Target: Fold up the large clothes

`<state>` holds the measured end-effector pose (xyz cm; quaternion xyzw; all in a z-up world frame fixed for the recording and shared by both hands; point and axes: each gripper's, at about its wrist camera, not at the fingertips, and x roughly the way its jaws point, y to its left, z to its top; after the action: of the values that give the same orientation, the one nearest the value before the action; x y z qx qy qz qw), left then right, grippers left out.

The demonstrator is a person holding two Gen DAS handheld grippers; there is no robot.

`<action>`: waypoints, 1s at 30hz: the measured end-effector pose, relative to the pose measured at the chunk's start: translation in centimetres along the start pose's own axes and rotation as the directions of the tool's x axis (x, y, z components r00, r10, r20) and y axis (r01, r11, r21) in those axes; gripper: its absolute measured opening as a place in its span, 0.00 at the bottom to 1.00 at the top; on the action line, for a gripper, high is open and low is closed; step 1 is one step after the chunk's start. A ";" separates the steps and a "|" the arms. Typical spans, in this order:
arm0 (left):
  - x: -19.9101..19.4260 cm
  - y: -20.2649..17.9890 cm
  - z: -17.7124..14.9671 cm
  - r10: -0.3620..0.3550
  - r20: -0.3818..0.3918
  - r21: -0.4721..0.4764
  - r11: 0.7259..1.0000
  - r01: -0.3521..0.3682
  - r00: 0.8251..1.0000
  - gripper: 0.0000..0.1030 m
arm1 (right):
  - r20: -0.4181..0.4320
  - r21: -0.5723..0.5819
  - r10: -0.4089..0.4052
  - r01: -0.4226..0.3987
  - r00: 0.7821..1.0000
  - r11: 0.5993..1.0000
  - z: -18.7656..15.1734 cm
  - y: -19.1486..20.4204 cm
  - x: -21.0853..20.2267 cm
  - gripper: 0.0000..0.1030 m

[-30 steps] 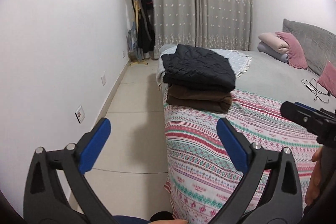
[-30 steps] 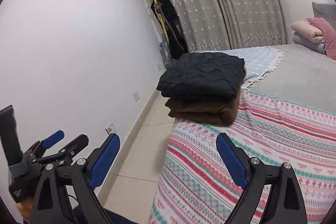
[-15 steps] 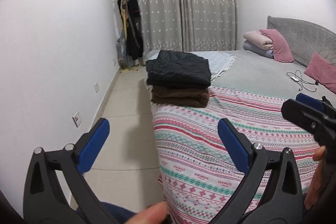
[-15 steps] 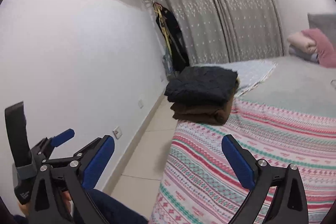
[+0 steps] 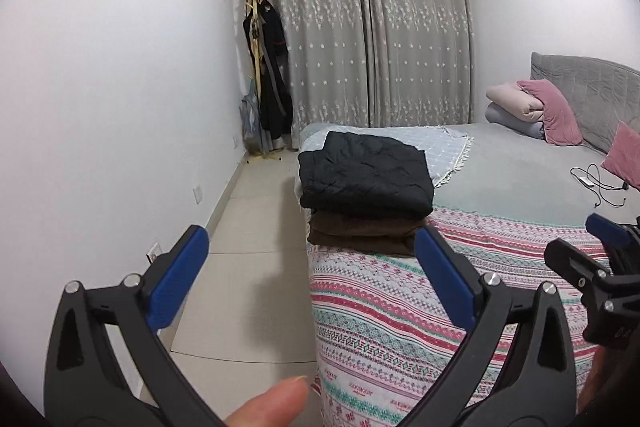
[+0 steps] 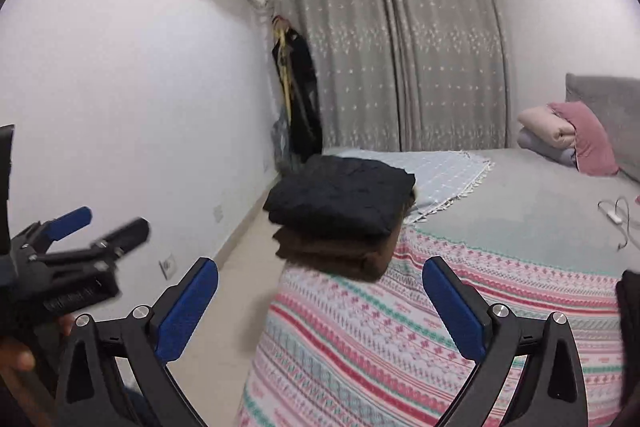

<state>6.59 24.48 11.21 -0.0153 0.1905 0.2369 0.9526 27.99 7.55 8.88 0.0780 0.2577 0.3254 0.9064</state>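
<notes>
A folded black quilted garment [image 5: 366, 177] lies on top of folded brown clothes [image 5: 362, 233] at the near left corner of the bed. The stack also shows in the right wrist view, black [image 6: 340, 197] over brown [image 6: 336, 253]. My left gripper [image 5: 312, 271] is open and empty, held in the air short of the stack. My right gripper [image 6: 320, 297] is open and empty, also short of the stack. The right gripper shows at the right edge of the left wrist view [image 5: 592, 259]. The left gripper shows at the left of the right wrist view [image 6: 100, 231].
A striped patterned blanket [image 5: 400, 311] covers the bed's near end, over a grey sheet [image 5: 520, 175]. Pink pillows [image 5: 548, 111] and a cable [image 5: 596, 183] lie further up. A coat rack [image 5: 266, 83] stands by the curtain [image 5: 372, 27]. Tiled floor [image 5: 248, 267] runs along the left wall.
Both grippers have risen and tilted up, so more of the curtain and wall shows. The clothes stack has not moved. Both grippers stay open.
</notes>
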 end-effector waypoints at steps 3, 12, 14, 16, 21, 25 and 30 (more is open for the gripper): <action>3.1 -0.4 -1.0 -0.023 -0.082 -0.034 0.999 0.020 0.996 1.00 | -0.022 0.027 -0.055 0.055 0.998 0.998 -0.3 -0.8 1.4 1.00; 4.1 -2.5 -3.4 -0.023 -0.127 0.055 0.998 0.030 0.992 0.99 | -0.043 0.042 -0.122 0.124 0.992 0.991 -2.3 0.4 4.7 1.00; 3.8 -1.9 -3.4 -0.051 -0.130 0.023 0.998 0.054 0.990 0.99 | -0.043 0.040 -0.121 0.122 0.992 0.992 -2.5 0.4 5.0 1.00; 3.5 -1.3 -3.3 -0.065 -0.131 -0.005 0.998 0.065 0.989 0.99 | -0.045 0.044 -0.134 0.136 0.990 0.990 -2.7 0.2 5.3 1.00; 3.2 -1.5 -3.3 -0.002 -0.099 0.021 1.000 0.004 0.995 0.99 | -0.051 0.048 -0.137 0.139 0.989 0.989 -3.0 0.0 5.4 1.00; 3.6 -1.5 -3.5 -0.060 -0.126 -0.023 0.998 0.058 0.990 0.99 | -0.063 0.042 -0.124 0.126 0.990 0.991 -3.1 0.0 5.6 1.00; 4.0 -1.5 -3.7 -0.041 -0.142 -0.023 0.999 0.039 0.989 0.99 | -0.072 0.050 -0.123 0.127 0.990 0.991 -3.3 -0.3 5.7 1.00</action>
<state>9.24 24.46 6.17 -0.0455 0.2551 0.2180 0.9409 30.21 10.80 3.64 0.0750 0.3017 0.2634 0.9132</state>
